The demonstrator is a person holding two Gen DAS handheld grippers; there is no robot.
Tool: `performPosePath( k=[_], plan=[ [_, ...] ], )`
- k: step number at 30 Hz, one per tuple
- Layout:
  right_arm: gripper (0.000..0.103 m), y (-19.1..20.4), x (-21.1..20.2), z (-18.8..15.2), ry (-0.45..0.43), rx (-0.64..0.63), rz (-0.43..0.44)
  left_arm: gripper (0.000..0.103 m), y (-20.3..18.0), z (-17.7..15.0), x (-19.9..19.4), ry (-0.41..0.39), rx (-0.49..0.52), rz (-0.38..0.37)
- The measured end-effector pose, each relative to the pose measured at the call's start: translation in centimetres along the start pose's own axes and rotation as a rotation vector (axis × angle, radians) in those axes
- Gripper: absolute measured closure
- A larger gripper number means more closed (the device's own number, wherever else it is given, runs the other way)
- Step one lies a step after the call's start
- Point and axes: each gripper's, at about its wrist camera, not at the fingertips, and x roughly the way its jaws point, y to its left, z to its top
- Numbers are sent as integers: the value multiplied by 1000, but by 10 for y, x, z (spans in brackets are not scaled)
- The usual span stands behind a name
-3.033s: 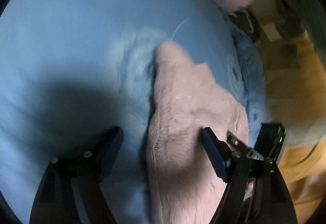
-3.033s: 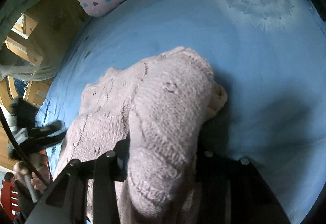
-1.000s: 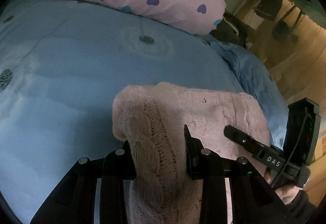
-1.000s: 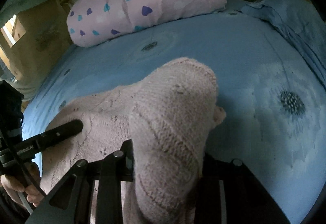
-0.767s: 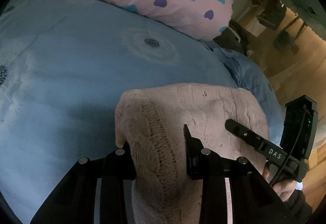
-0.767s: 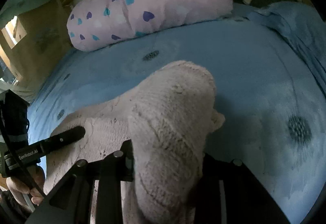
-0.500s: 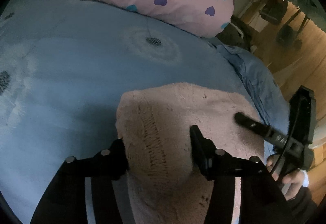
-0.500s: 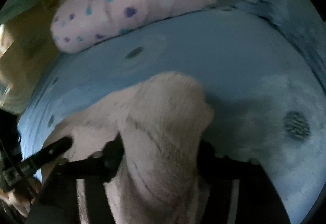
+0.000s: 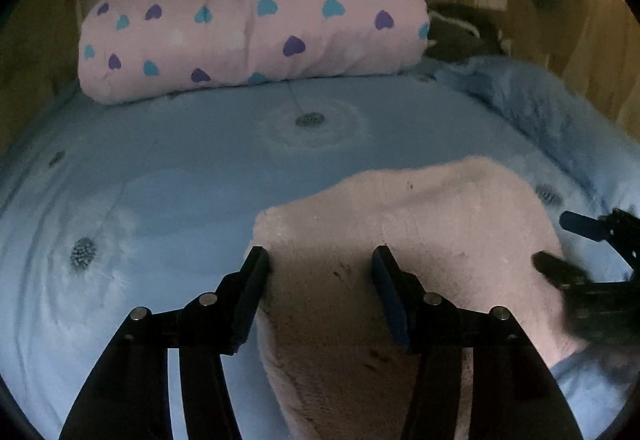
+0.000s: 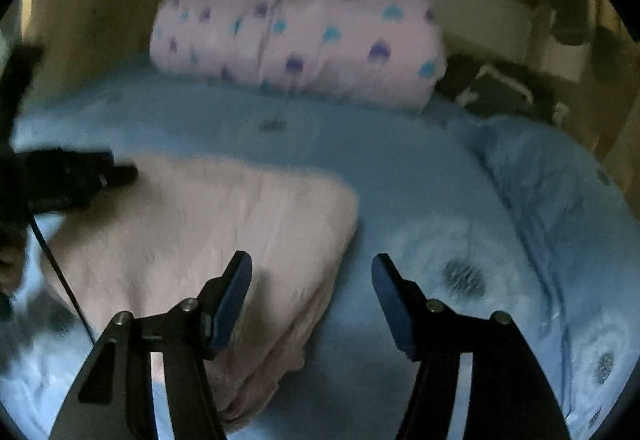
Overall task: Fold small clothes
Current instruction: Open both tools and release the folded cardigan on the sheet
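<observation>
A pale pink knitted sweater (image 9: 420,220) lies folded and flat on the blue bed sheet (image 9: 180,167). My left gripper (image 9: 319,256) stands open over the sweater's near left part; the knit shows between its fingers but the pads do not press it. In the right wrist view the same sweater (image 10: 200,224) lies at the lower left. My right gripper (image 10: 311,260) hovers over the sweater's right edge and the bare sheet, jaws closing slightly, gripping nothing. The right gripper (image 9: 560,246) also shows at the sweater's right side in the left wrist view.
A rolled pink quilt with heart prints (image 9: 256,27) lies across the head of the bed. A crumpled blue blanket (image 9: 540,107) runs along the right edge, with dark clothing (image 9: 460,35) behind it. Wooden floor lies beyond the right side.
Both grippers were shut on raised folds of the sweater. They have opened and let go, the sweater has dropped flat, and both grippers have rolled and drawn back from it.
</observation>
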Motion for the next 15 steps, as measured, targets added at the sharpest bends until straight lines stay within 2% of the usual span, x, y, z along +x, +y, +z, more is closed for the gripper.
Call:
performPosePath(
  k=[2, 3, 4, 5, 6, 8, 15],
  plan=[
    [42, 0, 15, 1, 35, -53, -171, 69, -3, -2, 1, -6, 17, 2],
    [42, -5, 14, 5, 42, -39, -210, 69, -4, -1, 1, -5, 18, 8],
    [48, -10, 12, 10, 49, -32, -258, 70, -5, 0, 0, -3, 17, 14],
    [63, -15, 7, 15, 43, -37, -327, 70, -4, 2, -2, 1, 14, 19],
    [64, -20, -1, 19, 28, -32, -360, 70, -5, 2, -3, 4, 12, 20],
    [64, -31, -18, 24, 19, 16, -289, 71, -7, 5, -14, 6, 8, 19],
    [63, -31, -66, 18, 22, 72, -193, 70, -28, 4, -68, -34, 36, 32]
  ],
)
